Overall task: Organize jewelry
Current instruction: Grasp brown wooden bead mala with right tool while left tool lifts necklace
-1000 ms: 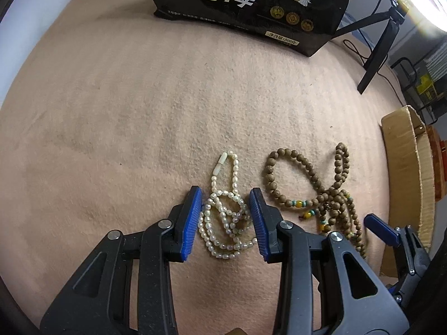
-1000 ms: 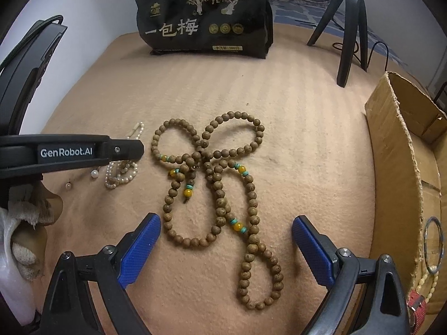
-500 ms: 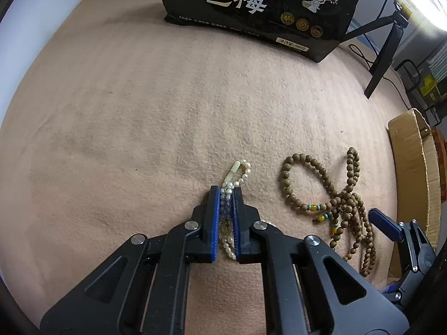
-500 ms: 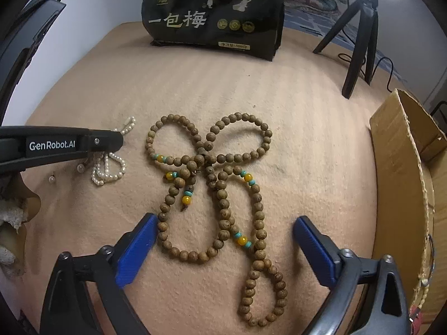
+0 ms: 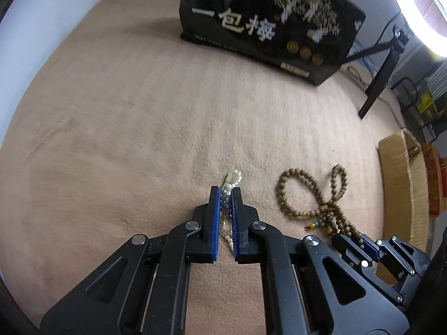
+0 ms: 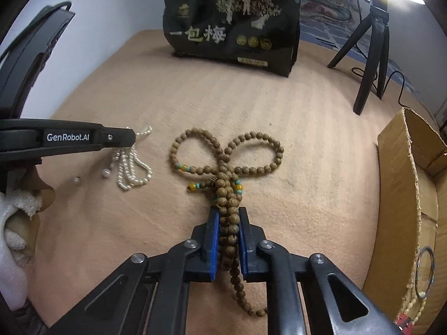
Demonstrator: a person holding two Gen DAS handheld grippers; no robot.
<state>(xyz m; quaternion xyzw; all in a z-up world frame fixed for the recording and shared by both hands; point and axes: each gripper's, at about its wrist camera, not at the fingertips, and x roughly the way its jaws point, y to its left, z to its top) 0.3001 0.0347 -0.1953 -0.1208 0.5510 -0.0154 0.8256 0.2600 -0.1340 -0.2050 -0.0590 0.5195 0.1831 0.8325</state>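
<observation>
My left gripper [image 5: 225, 190] is shut on a white pearl necklace [image 5: 227, 217], raised a little off the tan blanket; in the right wrist view its strands [image 6: 131, 167] hang from the left gripper [image 6: 133, 139]. My right gripper [image 6: 226, 211] is shut on a bunch of the brown wooden bead necklace [image 6: 227, 173], whose two loops lie spread on the blanket ahead. The bead necklace also shows in the left wrist view [image 5: 315, 195], with the right gripper [image 5: 352, 241] on its near end.
A cardboard box [image 6: 405, 195] stands at the right, with a metal ring [image 6: 424, 272] and small beads inside. A black snack bag [image 6: 234, 25] stands at the back. A black tripod [image 6: 371, 44] is at the back right. Two loose pearls [image 6: 105, 172] lie by the necklace.
My right gripper went from open to shut on the wooden beads, bunching the strands. My left gripper, which shut on the pearls earlier, has lifted them slightly.
</observation>
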